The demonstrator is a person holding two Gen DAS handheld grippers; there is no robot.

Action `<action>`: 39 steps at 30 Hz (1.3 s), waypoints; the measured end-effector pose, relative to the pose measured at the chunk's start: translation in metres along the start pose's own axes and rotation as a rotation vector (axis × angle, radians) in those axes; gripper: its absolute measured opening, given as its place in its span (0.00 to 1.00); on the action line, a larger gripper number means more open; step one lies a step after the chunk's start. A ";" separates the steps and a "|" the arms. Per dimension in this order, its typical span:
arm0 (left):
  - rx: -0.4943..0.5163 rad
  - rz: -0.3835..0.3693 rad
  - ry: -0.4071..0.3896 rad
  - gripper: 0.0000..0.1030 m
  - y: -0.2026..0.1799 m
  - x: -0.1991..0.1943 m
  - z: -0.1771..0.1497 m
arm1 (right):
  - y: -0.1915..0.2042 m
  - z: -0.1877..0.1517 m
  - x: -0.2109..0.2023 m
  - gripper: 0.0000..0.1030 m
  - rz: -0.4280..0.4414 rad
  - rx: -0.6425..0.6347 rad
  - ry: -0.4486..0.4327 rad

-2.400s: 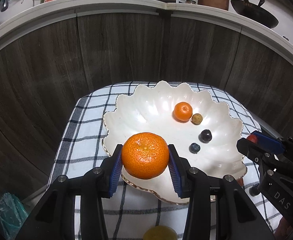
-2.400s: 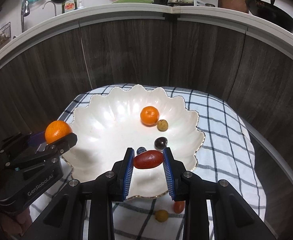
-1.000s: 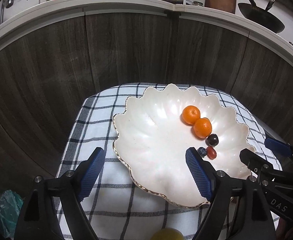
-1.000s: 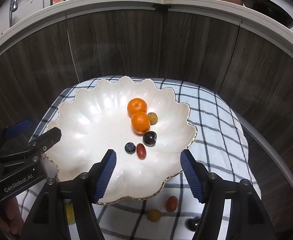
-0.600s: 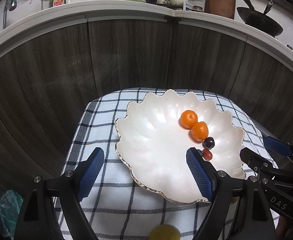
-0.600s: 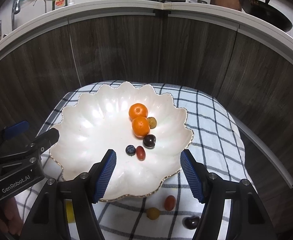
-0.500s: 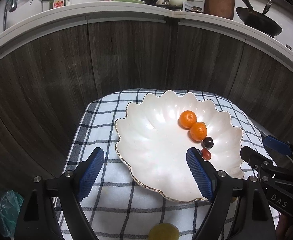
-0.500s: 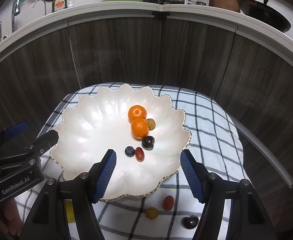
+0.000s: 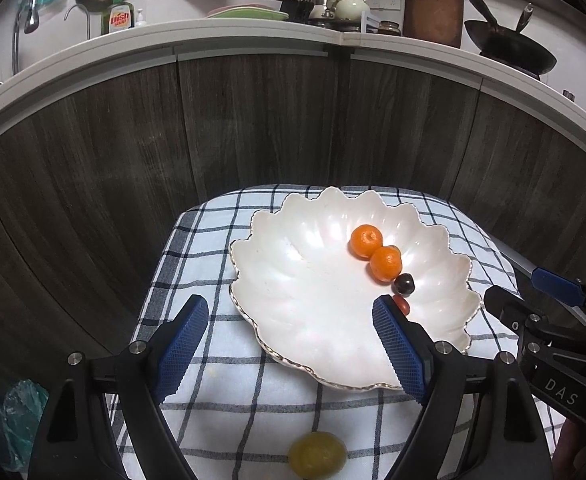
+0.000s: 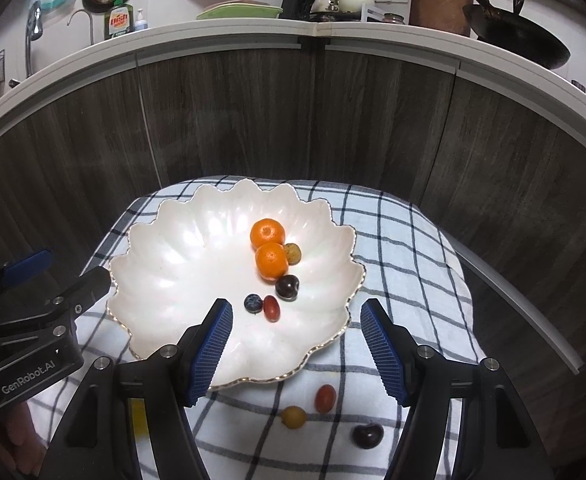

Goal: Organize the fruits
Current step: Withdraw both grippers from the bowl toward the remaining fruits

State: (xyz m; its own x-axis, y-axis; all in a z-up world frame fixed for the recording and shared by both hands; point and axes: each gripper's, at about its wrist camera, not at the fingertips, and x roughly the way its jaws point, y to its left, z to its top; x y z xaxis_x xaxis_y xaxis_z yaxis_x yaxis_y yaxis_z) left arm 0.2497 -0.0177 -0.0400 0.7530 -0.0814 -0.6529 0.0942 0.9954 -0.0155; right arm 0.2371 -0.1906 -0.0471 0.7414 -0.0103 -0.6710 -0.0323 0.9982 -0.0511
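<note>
A scalloped, glossy white dish [image 10: 165,248] holds 2 dimpled round mandarins [image 10: 271,261].

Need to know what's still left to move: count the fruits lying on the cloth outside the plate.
4. A red cherry tomato, a small yellow fruit and a dark cherry lie before the plate; a yellow fruit sits nearer the left. More may be hidden behind the fingers.

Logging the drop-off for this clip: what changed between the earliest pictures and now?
Both tongs let go: the left tongs released the second orange mandarin and the right tongs the oblong red tomato into the white scalloped dish, then drew back open. Fruits on the checked cloth stayed.
</note>
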 end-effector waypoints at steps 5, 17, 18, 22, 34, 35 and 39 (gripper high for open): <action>0.006 -0.002 -0.005 0.82 -0.004 -0.008 -0.005 | -0.006 -0.004 -0.007 0.66 -0.003 0.013 -0.006; 0.030 -0.009 -0.015 0.82 -0.016 -0.024 -0.018 | -0.014 -0.020 -0.023 0.65 -0.014 0.018 -0.013; 0.031 -0.010 -0.015 0.82 -0.017 -0.025 -0.020 | -0.015 -0.022 -0.025 0.66 -0.015 0.020 -0.015; 0.035 -0.013 -0.014 0.82 -0.019 -0.029 -0.024 | -0.018 -0.026 -0.030 0.66 -0.017 0.024 -0.015; 0.036 -0.024 -0.008 0.82 -0.026 -0.037 -0.041 | -0.022 -0.042 -0.039 0.66 -0.014 0.034 -0.017; 0.036 -0.025 -0.010 0.82 -0.027 -0.038 -0.043 | -0.023 -0.044 -0.039 0.66 -0.014 0.036 -0.017; 0.039 -0.031 -0.008 0.82 -0.029 -0.038 -0.050 | -0.024 -0.053 -0.040 0.66 -0.014 0.037 -0.012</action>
State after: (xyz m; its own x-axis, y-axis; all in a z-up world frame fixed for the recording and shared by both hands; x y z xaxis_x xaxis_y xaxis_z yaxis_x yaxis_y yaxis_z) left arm 0.1856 -0.0415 -0.0524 0.7542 -0.1129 -0.6469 0.1428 0.9897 -0.0063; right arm 0.1728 -0.2177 -0.0580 0.7496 -0.0242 -0.6615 0.0033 0.9995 -0.0328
